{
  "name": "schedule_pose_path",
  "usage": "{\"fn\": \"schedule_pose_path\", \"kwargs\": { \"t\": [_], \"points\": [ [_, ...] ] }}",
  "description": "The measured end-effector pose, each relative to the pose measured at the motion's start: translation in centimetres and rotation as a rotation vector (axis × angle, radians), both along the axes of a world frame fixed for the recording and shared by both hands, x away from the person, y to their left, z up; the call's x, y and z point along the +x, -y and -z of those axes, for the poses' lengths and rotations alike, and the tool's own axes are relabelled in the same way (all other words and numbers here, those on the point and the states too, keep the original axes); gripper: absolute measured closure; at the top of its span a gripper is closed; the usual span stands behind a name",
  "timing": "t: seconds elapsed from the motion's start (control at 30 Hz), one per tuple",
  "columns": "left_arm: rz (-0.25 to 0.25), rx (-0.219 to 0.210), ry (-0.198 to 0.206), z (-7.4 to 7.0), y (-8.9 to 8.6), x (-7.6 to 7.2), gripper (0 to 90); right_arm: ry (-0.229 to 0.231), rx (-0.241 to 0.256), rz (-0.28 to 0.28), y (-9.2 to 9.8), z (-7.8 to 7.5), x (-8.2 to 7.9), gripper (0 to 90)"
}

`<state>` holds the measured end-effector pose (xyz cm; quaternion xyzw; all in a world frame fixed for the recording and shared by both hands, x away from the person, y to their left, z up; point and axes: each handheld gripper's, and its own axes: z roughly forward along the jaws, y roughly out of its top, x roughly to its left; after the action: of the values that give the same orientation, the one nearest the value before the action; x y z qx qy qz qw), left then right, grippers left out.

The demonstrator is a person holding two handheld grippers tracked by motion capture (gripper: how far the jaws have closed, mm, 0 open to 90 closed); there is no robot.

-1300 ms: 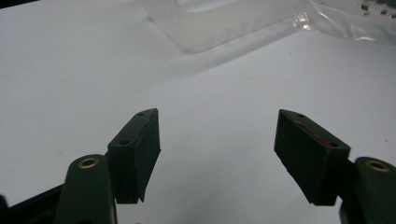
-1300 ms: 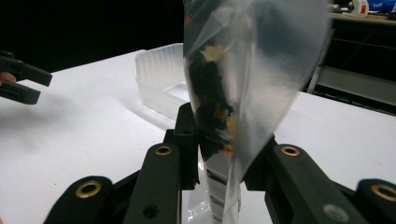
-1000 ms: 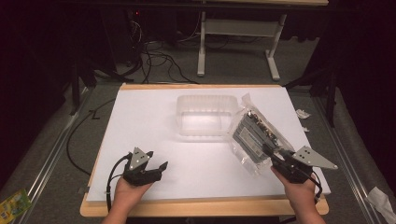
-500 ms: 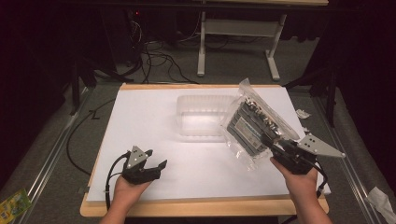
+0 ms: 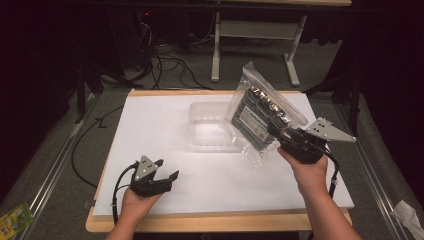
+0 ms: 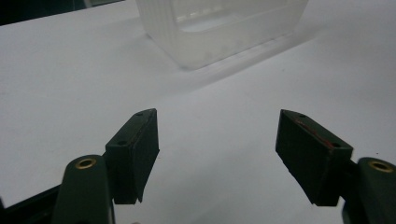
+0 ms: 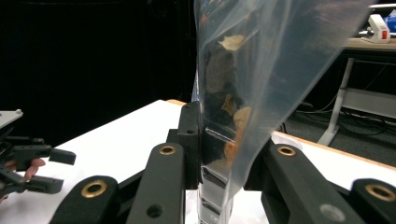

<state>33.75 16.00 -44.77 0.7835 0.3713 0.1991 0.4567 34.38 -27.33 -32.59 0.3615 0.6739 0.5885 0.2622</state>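
Observation:
My right gripper (image 5: 281,133) is shut on a clear plastic bag (image 5: 260,116) with dark packed contents, and holds it tilted in the air above the table's right half. In the right gripper view the bag (image 7: 261,70) rises between the two black jaws (image 7: 224,154). A clear plastic tub (image 5: 212,127) stands upright on the white table top (image 5: 150,130), just left of the bag. The tub (image 6: 219,23) sits ahead of my left gripper (image 6: 217,140), which is open with nothing between its fingers. That left gripper (image 5: 166,176) rests low near the front left of the table.
Cables (image 5: 165,60) and a white desk frame (image 5: 255,30) lie on the floor beyond the table. A metal rail (image 5: 55,165) runs along the left side. A green packet (image 5: 12,220) lies on the floor at the bottom left. White paper scraps (image 5: 407,212) lie at the bottom right.
My right gripper has lifted the bag off the table and carried it up and back, tilting it more upright. The left gripper has stayed in place.

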Motion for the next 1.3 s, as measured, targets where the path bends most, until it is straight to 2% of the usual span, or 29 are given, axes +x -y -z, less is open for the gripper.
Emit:
{"fn": "schedule_pose_path", "kwargs": {
  "t": [0.13, 0.33, 0.4, 0.6, 0.83, 1.3],
  "points": [
    [0.006, 0.006, -0.001, 0.0, 0.0, -0.2, 30.9, -0.001, -0.005, -0.012, -1.1, -0.3, 1.4, 76.0],
    [0.001, -0.006, 0.008, -0.2, -0.7, -0.9, 30.3, -0.008, -0.039, -0.029, -3.9, -0.6, 4.4, 76.0],
    [-0.006, -0.017, 0.01, -0.3, -0.8, -1.0, 30.3, -0.009, -0.04, -0.03, -4.1, -0.7, 4.7, 76.0],
    [-0.01, -0.022, 0.001, -0.3, -1.0, -0.9, 30.2, -0.034, -0.059, -0.035, -5.7, -0.6, 7.1, 76.0],
    [-0.005, -0.019, 0.006, -0.2, -0.8, -0.7, 30.1, -0.037, -0.083, -0.038, -7.0, -0.3, 9.7, 76.0],
    [-0.004, -0.026, 0.008, -0.3, -1.0, -0.5, 29.8, -0.059, -0.097, -0.04, -8.4, 0.0, 12.0, 76.0]
  ]
}}
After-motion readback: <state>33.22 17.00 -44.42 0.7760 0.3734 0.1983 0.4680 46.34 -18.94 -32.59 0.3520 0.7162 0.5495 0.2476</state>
